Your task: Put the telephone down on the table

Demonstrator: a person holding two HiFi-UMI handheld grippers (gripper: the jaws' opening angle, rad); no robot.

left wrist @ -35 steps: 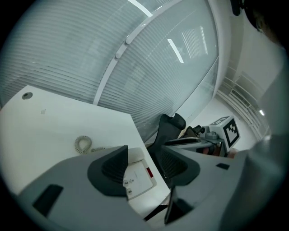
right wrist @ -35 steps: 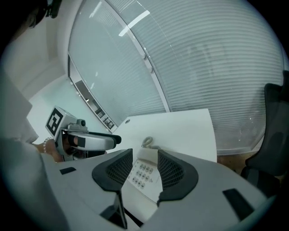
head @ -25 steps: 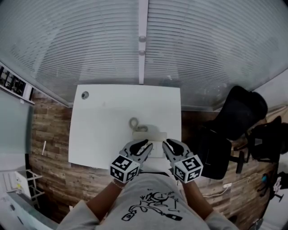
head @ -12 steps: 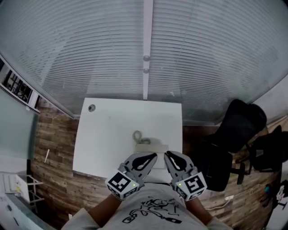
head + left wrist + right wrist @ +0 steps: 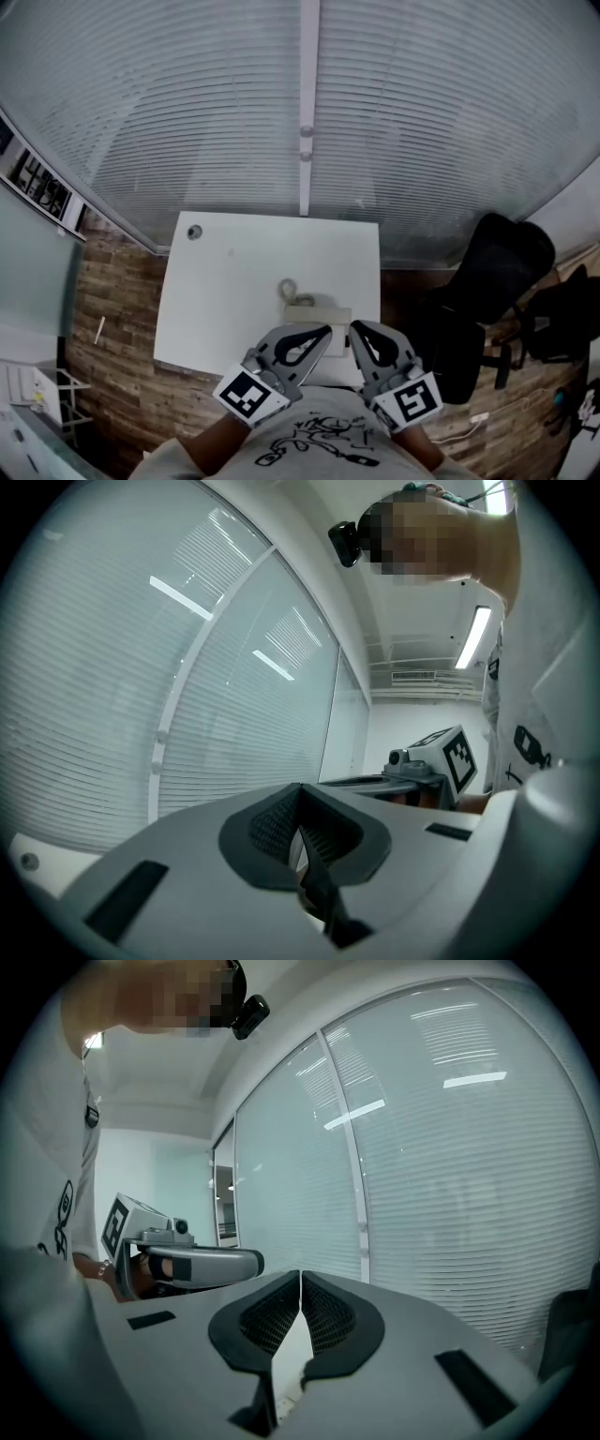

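Note:
The telephone [image 5: 317,312], a pale flat box with a coiled cord [image 5: 288,290], lies on the white table [image 5: 225,291] near its front edge. My left gripper [image 5: 324,331] and right gripper [image 5: 353,329] hover side by side above that edge, close to my chest and clear of the telephone. Both have just closed with nothing between the pads. In the left gripper view the left gripper [image 5: 300,803] is shut and empty, with the right gripper's marker cube [image 5: 457,758] beyond. In the right gripper view the right gripper [image 5: 300,1285] is shut too, and the left gripper [image 5: 183,1262] shows at the left.
A glass wall with blinds [image 5: 187,112] and a white post [image 5: 307,103] runs behind the table. A black office chair [image 5: 497,272] stands at the right. A round grommet [image 5: 194,232] sits in the table's far left corner. Wood flooring [image 5: 112,319] surrounds the table.
Both grippers have risen toward the head camera and drawn back from the telephone, and their jaws have closed empty. The telephone stays where it lay on the table.

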